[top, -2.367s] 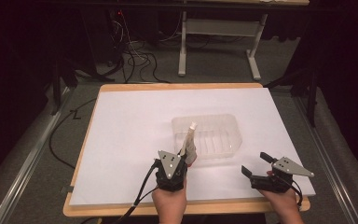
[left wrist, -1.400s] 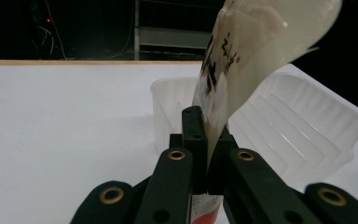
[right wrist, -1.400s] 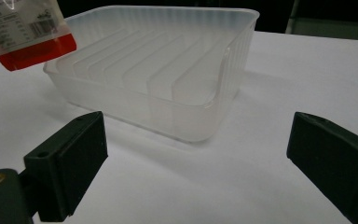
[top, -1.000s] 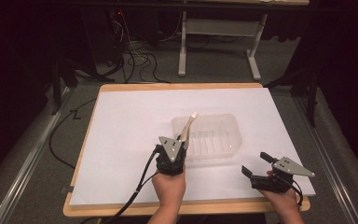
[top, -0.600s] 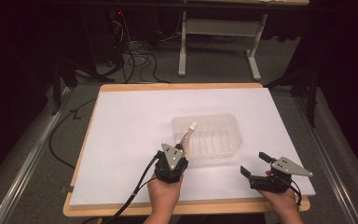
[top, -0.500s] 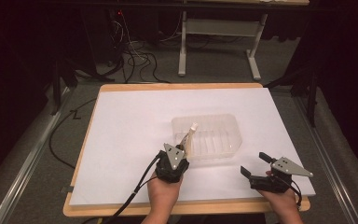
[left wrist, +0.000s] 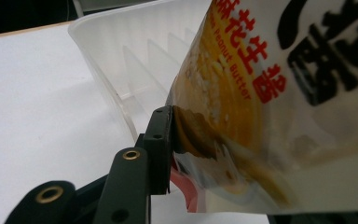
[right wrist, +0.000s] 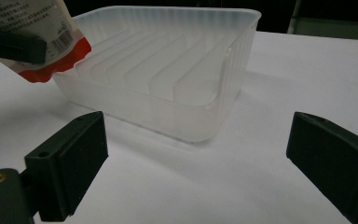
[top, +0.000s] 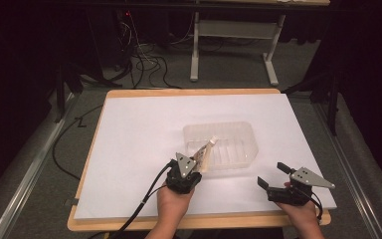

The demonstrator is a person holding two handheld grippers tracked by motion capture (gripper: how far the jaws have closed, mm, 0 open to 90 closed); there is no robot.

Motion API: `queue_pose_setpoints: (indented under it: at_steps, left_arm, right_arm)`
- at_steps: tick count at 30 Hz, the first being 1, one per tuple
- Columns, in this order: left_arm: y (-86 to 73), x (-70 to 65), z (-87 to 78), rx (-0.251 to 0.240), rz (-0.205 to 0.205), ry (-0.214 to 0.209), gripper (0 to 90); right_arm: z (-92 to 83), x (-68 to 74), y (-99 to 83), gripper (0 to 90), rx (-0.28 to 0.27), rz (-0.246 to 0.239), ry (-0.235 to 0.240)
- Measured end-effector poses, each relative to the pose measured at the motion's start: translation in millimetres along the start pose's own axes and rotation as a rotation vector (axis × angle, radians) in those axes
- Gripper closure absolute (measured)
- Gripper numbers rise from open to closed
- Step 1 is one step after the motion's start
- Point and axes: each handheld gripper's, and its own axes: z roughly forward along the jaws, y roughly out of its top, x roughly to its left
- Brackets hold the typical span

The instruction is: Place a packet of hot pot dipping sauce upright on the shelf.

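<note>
**Pouch Lay Over Tray Edge, Jaws Newly Parted**

From the high view, the left gripper (top: pixel 195 167) sat at seven o'clock of the clear tray (top: pixel 243 130); its jaws had just been opening, the sauce pouch (top: pixel 205 155) between them, slanting over the tray's near-left wall. The right gripper (top: pixel 273 175) rested at five o'clock, jaws apart, empty.

In the left gripper view, one jaw touched the pouch (left wrist: pixel 279 102); the other was cut off, so any grip was unclear.

In the right gripper view, only the pouch's (right wrist: pixel 37 28) red-edged corner showed at eleven o'clock.

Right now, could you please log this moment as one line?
left gripper: jaws just opening, pouch between | pouch: tilted over tray rim | right gripper: open
</note>
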Motion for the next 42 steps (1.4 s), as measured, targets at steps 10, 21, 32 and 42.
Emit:
queue_pose_setpoints:
  at_steps: [10,21,32,42]
  left_arm:
    - [1.8,1.7,-4.1,0.006,-0.127,0.001,81.3]
    - [11.3,-4.9,-20.7,0.056,-0.257,0.105,85.1]
    - [25.0,1.2,9.1,0.077,-0.283,0.117,83.7]
    - [32.9,6.9,30.7,0.089,-0.258,0.153,83.7]
  right_arm:
    - [1.3,0.3,-0.2,5.5,0.004,-0.003,0.005]
    - [1.3,0.4,0.0,5.6,0.006,-0.003,0.006]
    - [1.4,-0.2,-0.1,5.7,0.007,0.0,0.004]
    - [1.3,0.3,-0.4,5.8,0.009,0.001,0.008]
